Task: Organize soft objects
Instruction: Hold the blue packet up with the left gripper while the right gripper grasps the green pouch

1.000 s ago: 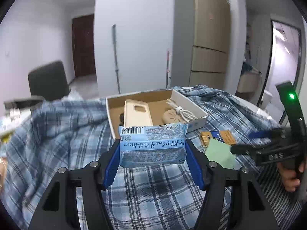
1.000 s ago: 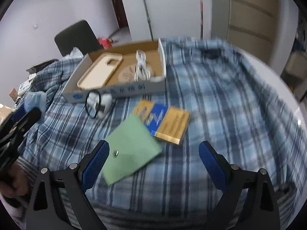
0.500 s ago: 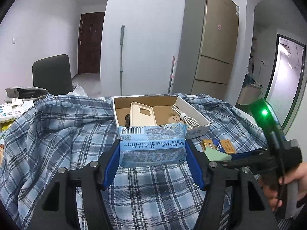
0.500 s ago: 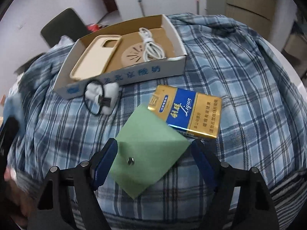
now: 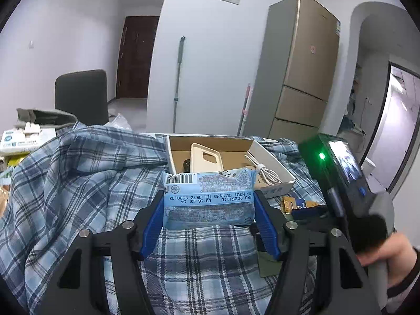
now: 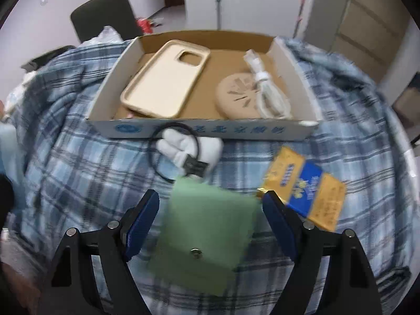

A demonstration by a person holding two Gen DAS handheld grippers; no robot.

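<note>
While the left hand-held gripper (image 5: 210, 210) stays clamped on the blue wipes pack (image 5: 208, 200), the right hand-held gripper (image 6: 210, 207) straddles the green pouch (image 6: 207, 236) near the desk's front edge, pads clear; I'd drop lower, centre on it, then squeeze gently to carry it into the cardboard box (image 6: 204, 130)

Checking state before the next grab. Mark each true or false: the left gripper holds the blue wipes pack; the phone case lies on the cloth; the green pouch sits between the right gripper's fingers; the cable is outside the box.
1. The left gripper holds the blue wipes pack. True.
2. The phone case lies on the plaid cloth. False: it is inside the cardboard box.
3. The green pouch sits between the fingers of the right gripper. True; the pads are not touching it.
4. The white cable is outside the box. False: it lies in the box.
</note>
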